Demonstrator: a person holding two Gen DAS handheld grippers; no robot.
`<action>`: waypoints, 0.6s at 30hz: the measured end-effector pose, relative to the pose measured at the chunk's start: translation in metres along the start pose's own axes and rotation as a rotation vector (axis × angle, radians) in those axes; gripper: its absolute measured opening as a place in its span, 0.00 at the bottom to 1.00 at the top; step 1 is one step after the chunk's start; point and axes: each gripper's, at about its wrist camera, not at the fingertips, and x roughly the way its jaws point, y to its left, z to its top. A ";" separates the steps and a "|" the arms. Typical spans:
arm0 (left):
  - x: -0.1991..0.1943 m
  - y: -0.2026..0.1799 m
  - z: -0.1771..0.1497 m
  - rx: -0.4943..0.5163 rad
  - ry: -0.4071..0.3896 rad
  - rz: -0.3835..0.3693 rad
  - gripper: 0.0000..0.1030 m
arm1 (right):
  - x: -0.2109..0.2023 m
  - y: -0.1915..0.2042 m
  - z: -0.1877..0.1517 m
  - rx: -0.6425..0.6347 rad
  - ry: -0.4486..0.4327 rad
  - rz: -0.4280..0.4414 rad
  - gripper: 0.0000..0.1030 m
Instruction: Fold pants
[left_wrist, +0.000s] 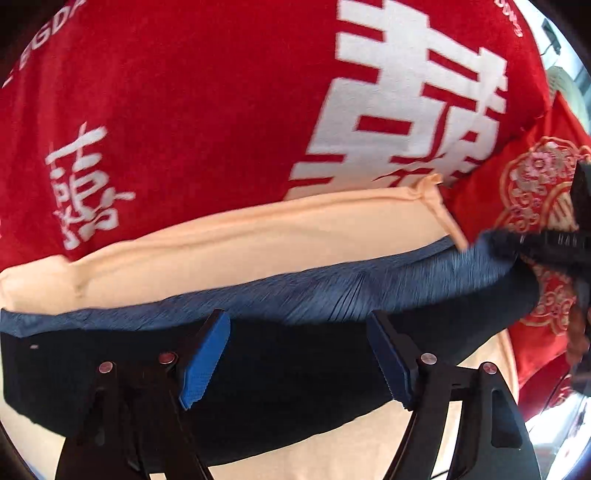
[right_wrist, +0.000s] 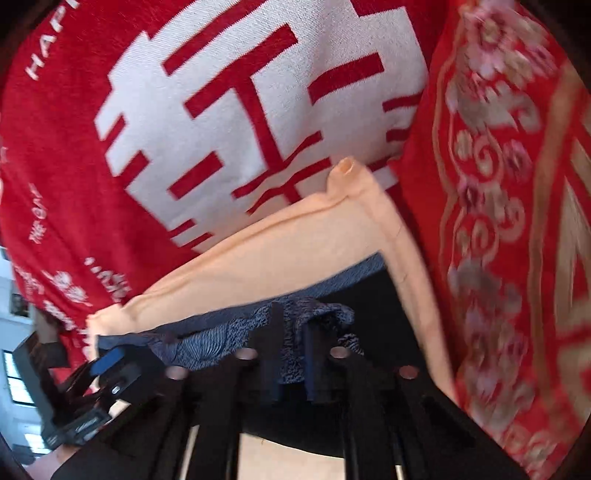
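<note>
**Uneven hold could skew the fold**

The left gripper (left_wrist: 299, 360) hangs spread above the dark pants (left_wrist: 295, 373), holding nothing, so that side may sag or slide. The pants lie on a peach cloth (left_wrist: 221, 236) over a red blanket (left_wrist: 184, 92). The right gripper (right_wrist: 291, 354) is pressed together on bunched waistband fabric; a pull could drag everything. A red embroidered cushion (right_wrist: 498, 221) crowds the right.

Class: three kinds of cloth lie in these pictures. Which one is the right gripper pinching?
The dark blue pants. The right gripper is shut on their bunched edge; the peach cloth and red blanket lie beyond, ungripped.
</note>
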 end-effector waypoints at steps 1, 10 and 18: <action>0.004 0.007 -0.004 -0.005 0.016 0.020 0.75 | -0.002 0.003 0.002 -0.020 -0.012 -0.017 0.93; 0.063 0.078 -0.064 -0.105 0.241 0.212 0.75 | 0.004 -0.014 -0.069 0.047 0.066 -0.097 0.57; 0.070 0.095 -0.065 -0.112 0.210 0.213 0.92 | 0.033 -0.054 -0.081 0.224 0.052 -0.092 0.14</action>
